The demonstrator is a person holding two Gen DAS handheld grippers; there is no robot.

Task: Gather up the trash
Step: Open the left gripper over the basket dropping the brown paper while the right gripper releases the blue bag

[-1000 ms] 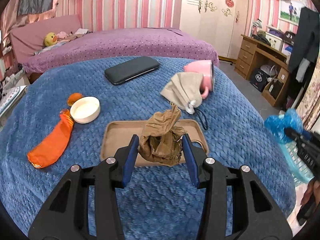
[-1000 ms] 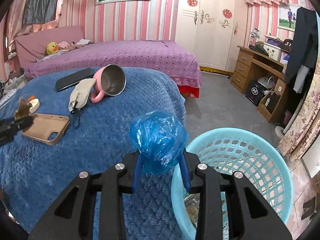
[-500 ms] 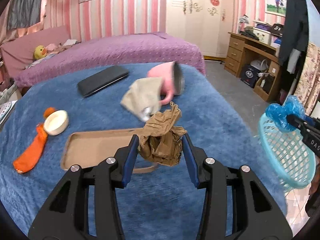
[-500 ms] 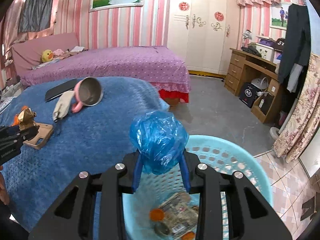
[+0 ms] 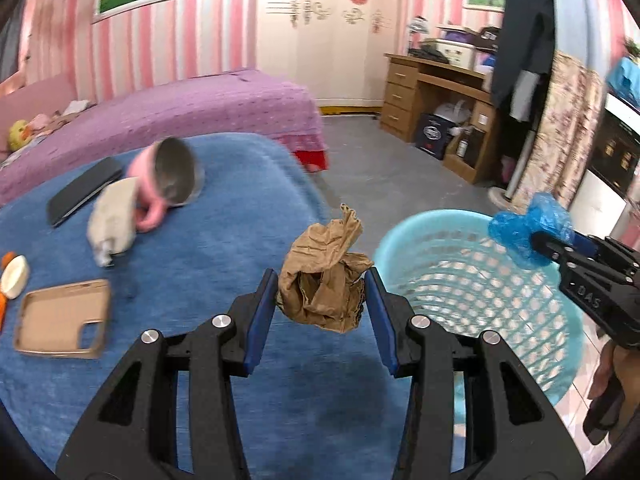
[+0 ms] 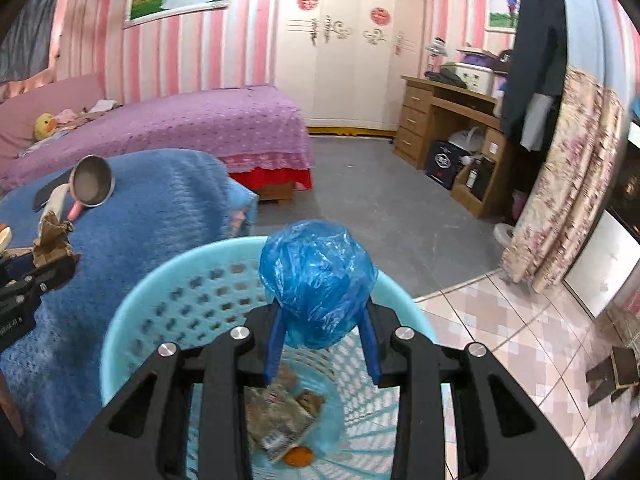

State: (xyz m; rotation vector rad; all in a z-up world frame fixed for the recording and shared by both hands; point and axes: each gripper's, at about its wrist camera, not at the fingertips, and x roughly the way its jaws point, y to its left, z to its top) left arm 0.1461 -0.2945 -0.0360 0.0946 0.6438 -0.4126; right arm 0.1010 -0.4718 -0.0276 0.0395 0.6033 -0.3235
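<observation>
Held between the pads of the left gripper — a crumpled brown paper wad, above the blue blanket and just beside the rim of the light blue basket. Clamped in the right gripper — a blue plastic bag ball, directly over the basket opening, with some trash lying at the bottom.
</observation>
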